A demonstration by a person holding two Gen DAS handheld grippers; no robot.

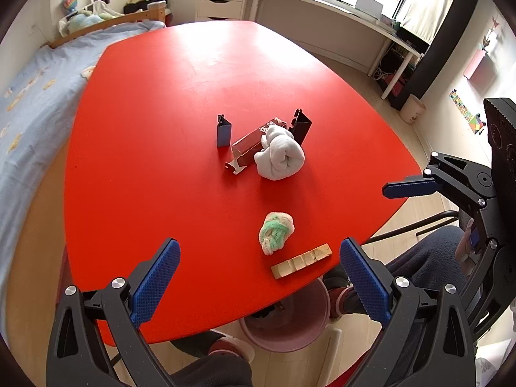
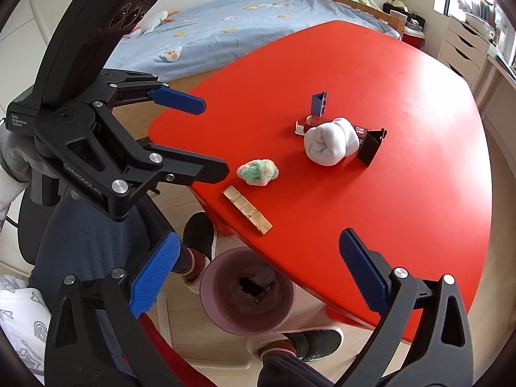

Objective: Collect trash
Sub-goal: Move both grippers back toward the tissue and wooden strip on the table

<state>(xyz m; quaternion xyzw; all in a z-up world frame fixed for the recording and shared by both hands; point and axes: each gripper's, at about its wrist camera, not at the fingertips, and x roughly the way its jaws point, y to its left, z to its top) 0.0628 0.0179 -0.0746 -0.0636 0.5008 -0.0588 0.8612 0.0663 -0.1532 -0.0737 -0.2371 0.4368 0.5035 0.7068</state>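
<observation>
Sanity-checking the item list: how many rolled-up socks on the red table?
2. The white rolled sock lies mid-table against the dark red carton. The green-and-white rolled sock lies nearer the edge, beside the wooden strip. None seem hidden.

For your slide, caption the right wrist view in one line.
Open right tool above a pink bin, facing socks, wooden blocks and boxes on a red table.

The table (image 1: 193, 96) is a plain bright red. On it, the rolled cloth (image 1: 280, 156) is white, the carton (image 1: 254, 140) dark red with white lettering, and the knitted ball (image 1: 275, 232) mint green mixed with cream and pale pink. The wooden strip (image 1: 301, 260) near the edge is pale tan. Two small upright holders differ: the left one (image 1: 223, 130) blue, the right one (image 1: 301, 125) black. Under the table, the bin (image 2: 246, 293) is dusty pink. The bedsheet (image 2: 245, 29) is light blue with small yellow and white figures. Both grippers are black, with blue dimpled pads (image 1: 156, 285).
</observation>
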